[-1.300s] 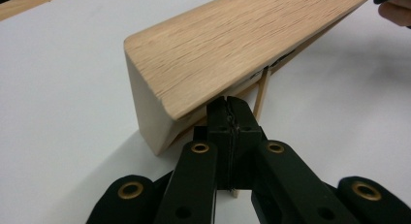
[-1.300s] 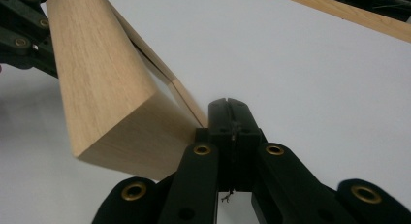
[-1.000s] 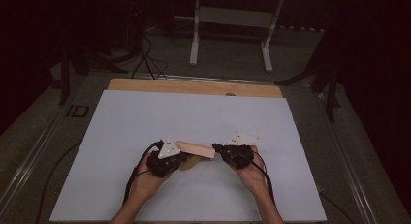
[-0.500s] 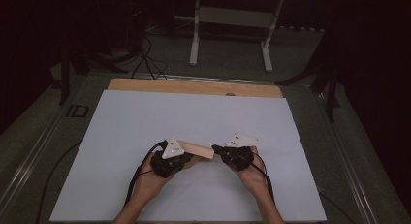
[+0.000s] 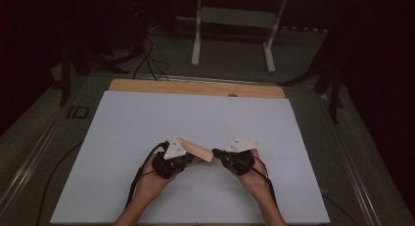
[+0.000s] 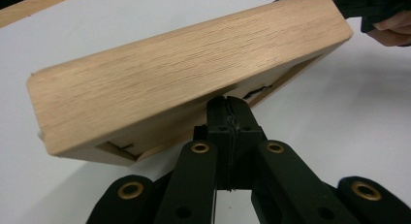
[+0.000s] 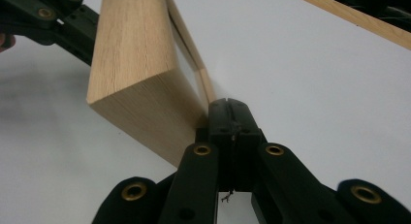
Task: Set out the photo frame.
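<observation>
Both hand-held grippers, the left (image 5: 188,160) and the right (image 5: 218,153), were clenched on the rim of a stiff, seemingly light wooden box (image 5: 195,148) tilted at the table's (image 5: 122,118) six o'clock.

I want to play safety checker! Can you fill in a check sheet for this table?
Surface: white table top, wooden strip along its far edge.
Job's things: wooden box, tilted, lifted between both grippers.
Clutter: nothing seen.
Grippers: left gripper and right gripper, jaws closed at opposite ends of the box.
Cables: black cable trailing from the left gripper; more on the floor.
Surroundings: dark room, white stand behind.
</observation>
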`<state>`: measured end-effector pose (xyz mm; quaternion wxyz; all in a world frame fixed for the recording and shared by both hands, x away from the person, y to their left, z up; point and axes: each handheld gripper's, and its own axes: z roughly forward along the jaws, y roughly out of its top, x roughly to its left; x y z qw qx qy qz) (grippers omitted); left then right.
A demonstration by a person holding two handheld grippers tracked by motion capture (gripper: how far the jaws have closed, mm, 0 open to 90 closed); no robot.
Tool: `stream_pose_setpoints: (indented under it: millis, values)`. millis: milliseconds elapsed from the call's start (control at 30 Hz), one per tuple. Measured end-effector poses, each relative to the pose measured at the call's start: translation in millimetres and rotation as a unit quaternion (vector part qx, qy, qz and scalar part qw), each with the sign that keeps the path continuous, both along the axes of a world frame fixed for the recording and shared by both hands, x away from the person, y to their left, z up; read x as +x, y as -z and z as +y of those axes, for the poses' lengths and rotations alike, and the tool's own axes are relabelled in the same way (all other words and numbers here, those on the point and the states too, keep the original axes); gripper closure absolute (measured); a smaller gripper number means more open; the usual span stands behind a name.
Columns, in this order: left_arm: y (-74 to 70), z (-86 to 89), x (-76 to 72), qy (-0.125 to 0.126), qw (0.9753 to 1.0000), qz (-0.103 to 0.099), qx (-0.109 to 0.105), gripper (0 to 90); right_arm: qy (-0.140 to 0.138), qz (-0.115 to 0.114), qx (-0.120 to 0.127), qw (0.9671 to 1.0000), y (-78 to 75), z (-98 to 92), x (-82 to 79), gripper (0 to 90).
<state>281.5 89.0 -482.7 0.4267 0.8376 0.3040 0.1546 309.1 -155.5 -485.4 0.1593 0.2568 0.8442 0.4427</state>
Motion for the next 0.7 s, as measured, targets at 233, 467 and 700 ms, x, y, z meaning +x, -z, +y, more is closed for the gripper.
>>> stream_pose_setpoints:
  millis: [233,467,700]
  values:
    - [1.0,1.0,1.6,-0.001,1.0000,0.002,0.003,89.4,-0.009,-0.003,-0.006,0.9999,-0.6,2.6,-4.9,90.0]
    - [3.5,0.0,4.2,-0.001,1.0000,0.005,0.006,89.4,-0.014,-0.008,-0.011,0.9998,-1.3,3.7,-8.8,90.0]
    - [4.1,0.9,5.9,-0.002,1.0000,0.005,0.006,89.4,-0.019,-0.010,-0.012,0.9997,-1.8,4.0,-12.8,90.0]
